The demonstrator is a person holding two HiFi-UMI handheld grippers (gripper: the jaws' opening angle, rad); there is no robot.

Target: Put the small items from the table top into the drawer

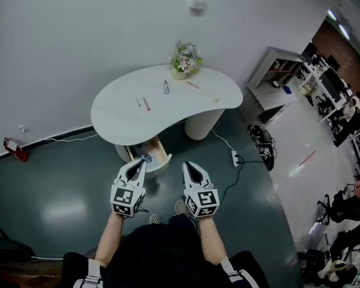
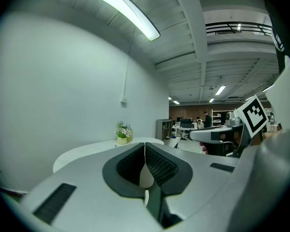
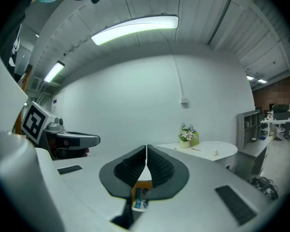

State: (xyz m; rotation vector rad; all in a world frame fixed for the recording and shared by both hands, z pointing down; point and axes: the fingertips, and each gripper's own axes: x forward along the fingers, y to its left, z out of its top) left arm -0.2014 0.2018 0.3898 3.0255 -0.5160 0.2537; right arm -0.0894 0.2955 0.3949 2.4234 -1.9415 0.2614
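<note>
A white curved table (image 1: 120,116) carries small items: a little tube (image 1: 166,87), a red pen (image 1: 146,104), a small grey piece (image 1: 138,102), a thin stick (image 1: 193,84) and a pale lump (image 1: 215,99). Below its front edge a wooden drawer (image 1: 163,161) stands pulled out, with a blue and white item (image 1: 146,158) in it. My left gripper (image 1: 138,164) is shut and empty, its tip over the drawer. My right gripper (image 1: 189,167) is shut and empty, just right of the drawer. In the right gripper view the drawer's item (image 3: 140,198) shows below the closed jaws.
A flower pot (image 1: 185,60) stands at the table's far edge. A grey shelf unit (image 1: 276,77) is at the right. A power strip with cable (image 1: 235,158) and a black device (image 1: 261,143) lie on the floor right of the table's pedestal (image 1: 201,123).
</note>
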